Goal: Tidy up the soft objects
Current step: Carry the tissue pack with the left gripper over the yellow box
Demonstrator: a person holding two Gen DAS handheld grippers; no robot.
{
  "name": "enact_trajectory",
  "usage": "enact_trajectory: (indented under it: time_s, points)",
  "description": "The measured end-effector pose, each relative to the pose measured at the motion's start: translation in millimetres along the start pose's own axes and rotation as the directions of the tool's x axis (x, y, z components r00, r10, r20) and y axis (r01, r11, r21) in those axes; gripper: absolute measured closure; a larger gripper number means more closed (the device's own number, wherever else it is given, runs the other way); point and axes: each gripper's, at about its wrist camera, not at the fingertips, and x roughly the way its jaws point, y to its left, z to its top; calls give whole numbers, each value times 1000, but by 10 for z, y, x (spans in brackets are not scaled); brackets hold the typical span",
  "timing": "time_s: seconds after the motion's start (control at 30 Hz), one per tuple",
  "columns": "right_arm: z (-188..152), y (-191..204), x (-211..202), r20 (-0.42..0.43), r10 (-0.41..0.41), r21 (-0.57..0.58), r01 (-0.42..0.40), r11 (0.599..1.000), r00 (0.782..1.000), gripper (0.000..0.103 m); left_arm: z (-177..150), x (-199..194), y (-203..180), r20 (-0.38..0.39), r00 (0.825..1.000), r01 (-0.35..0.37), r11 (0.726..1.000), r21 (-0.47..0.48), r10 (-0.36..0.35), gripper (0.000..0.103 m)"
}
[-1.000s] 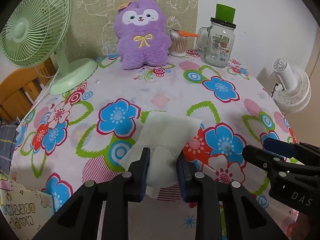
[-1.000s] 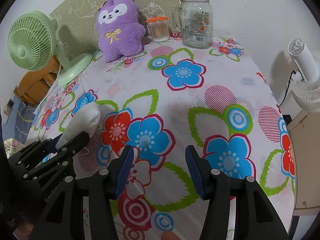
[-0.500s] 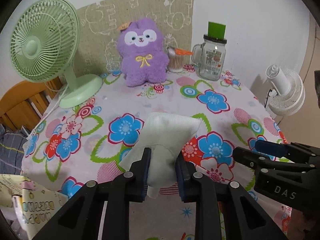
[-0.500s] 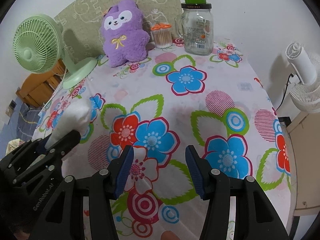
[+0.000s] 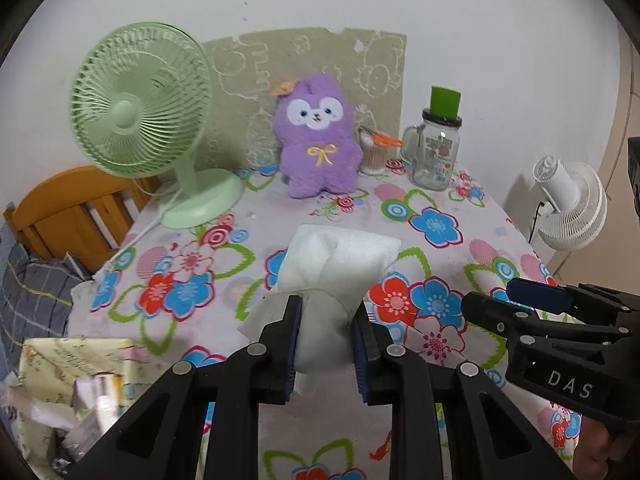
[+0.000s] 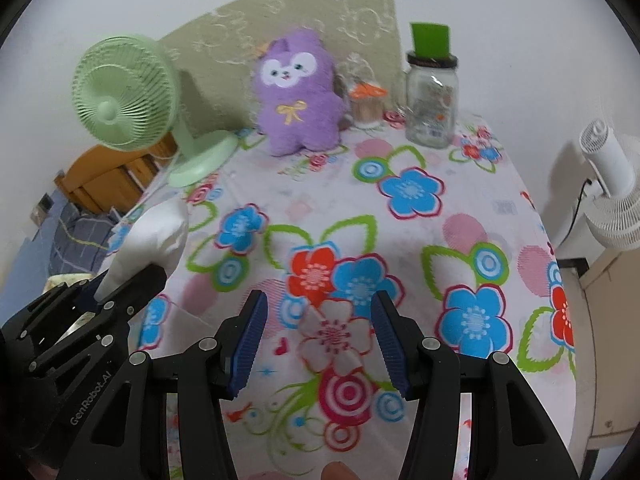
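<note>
White soft pack lifted in the left tongs; placement not yet done.

The left gripper (image 5: pixel 326 338) pinches the white soft pack (image 5: pixel 340 276), lower centre of the left wrist view, clear of the floral tablecloth (image 6: pixel 400 216). The right gripper (image 6: pixel 318 344) stands spread and empty, lower centre of its own view. 1 purple plush toy (image 5: pixel 316 148) sits upright at upper centre, beside the green desk fan (image 5: pixel 140 120) and glass jar (image 5: pixel 436 152). The pack looks woven, pillowy and creased at the pinch; the plush is fuzzy, the jar hard and smooth. Judged: 1 item in hand, sorting unfinished.

Black plastic grippers, blue ribbed fingers (image 6: pixel 246 344), silver screws, "DAS" lettering
</note>
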Motion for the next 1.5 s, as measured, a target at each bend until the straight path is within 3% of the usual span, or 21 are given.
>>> enact_trajectory:
  time_s: [0.8, 1.13, 1.5]
  points:
    - [7, 1210, -410, 62, 113, -184, -100, 978, 992, 45, -172, -865, 831, 90, 990, -96, 987, -131, 108, 81]
    - [-31, 1674, -369, 44, 156, -243, -141, 960, 987, 45, -308, -1017, 1256, 84, 984, -137, 970, -202, 157, 80]
    - [-67, 1913, -330, 30, 170, -268, -156, 951, 985, 45, -497, -994, 1625, 39, 980, -178, 945, -274, 195, 80]
